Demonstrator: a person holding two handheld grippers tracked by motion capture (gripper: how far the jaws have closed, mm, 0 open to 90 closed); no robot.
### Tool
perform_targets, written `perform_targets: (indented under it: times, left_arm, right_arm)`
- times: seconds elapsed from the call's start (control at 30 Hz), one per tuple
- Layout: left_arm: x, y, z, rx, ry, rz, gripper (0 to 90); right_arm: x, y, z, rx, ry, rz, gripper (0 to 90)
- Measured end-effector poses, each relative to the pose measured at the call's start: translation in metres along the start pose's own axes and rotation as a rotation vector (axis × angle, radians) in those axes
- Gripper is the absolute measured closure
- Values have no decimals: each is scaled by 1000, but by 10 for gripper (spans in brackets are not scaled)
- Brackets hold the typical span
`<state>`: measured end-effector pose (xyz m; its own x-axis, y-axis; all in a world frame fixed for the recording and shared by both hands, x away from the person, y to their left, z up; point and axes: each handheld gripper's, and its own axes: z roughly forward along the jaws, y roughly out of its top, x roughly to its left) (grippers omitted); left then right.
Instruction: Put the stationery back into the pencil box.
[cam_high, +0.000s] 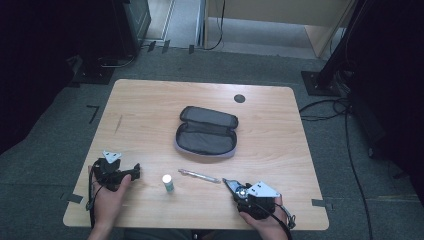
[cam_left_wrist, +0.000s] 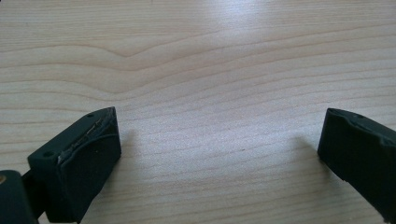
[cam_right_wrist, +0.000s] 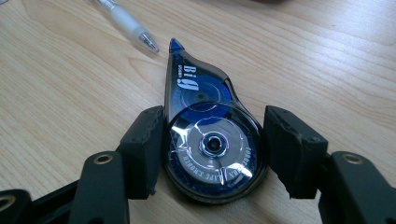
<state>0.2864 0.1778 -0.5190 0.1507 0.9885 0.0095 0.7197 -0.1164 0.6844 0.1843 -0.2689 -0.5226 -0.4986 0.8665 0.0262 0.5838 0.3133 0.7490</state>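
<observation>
A blue, see-through correction tape dispenser (cam_right_wrist: 196, 88) lies flat on the wooden table (cam_high: 150, 105) near its front right. My right gripper (cam_right_wrist: 214, 140) is shut on its round body, one jaw pressed to each side, with the tip pointing away toward a clear pen (cam_right_wrist: 126, 23). From above, that gripper (cam_high: 234, 189) and the dispenser (cam_high: 230, 184) sit just right of the pen (cam_high: 199, 175). My left gripper (cam_high: 136, 171) rests at the front left, open, with only bare wood between its jaws (cam_left_wrist: 219, 135).
An open grey pencil case (cam_high: 206, 132) lies in the middle of the table. A small white and green tube (cam_high: 168, 183) stands between the two grippers. A black round grommet (cam_high: 239, 98) sits near the far edge. Cables run across the floor at the right.
</observation>
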Motion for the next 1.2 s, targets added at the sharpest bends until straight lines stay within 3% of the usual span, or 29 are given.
perform_targets:
  times: [0.53, 0.7, 1.2]
  left_arm:
    - [0, 0, 0, 0, 0, 0, 0]
    - [0, 0, 0, 0, 0, 0, 0]
    - [0, 0, 0, 0, -2, 3, 0]
  right_arm:
    - [1, 1, -2, 16, 0, -3, 419]
    - [7, 4, -1, 18, -61, -18, 420]
    - [2, 15, -8, -27, -95, 44, 421]
